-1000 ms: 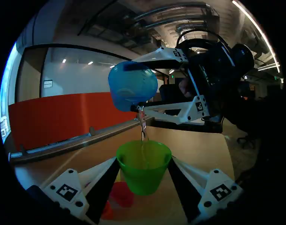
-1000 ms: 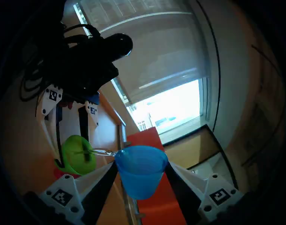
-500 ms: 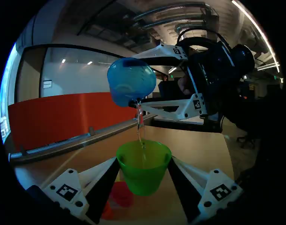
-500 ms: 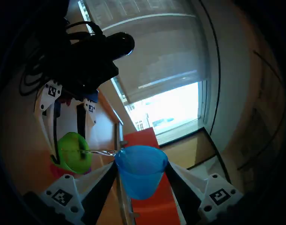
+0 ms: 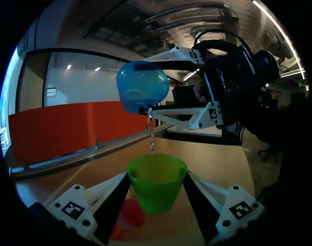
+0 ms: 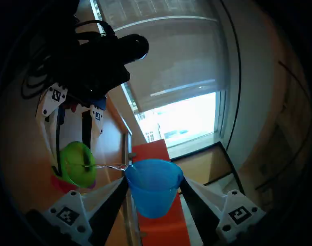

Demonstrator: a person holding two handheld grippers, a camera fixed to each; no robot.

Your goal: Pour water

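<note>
While the right gripper (image 6: 154,182) is clamping the tilted blue cup (image 5: 142,86) directly above the green cup (image 5: 157,186), a thin water stream (image 5: 150,133) is falling into the green cup, which the left gripper (image 5: 156,177) is gripping between both fingers.

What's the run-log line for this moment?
phase: pouring | right hand-held gripper: shut on blue cup, tilted | water stream: falling into green cup | left hand-held gripper: shut on green cup, upright

Tilted translucent blue plastic cup (image 5: 143,86) releasing a thin water stream (image 5: 150,132) into the upright green plastic cup (image 5: 157,184) directly below
</note>
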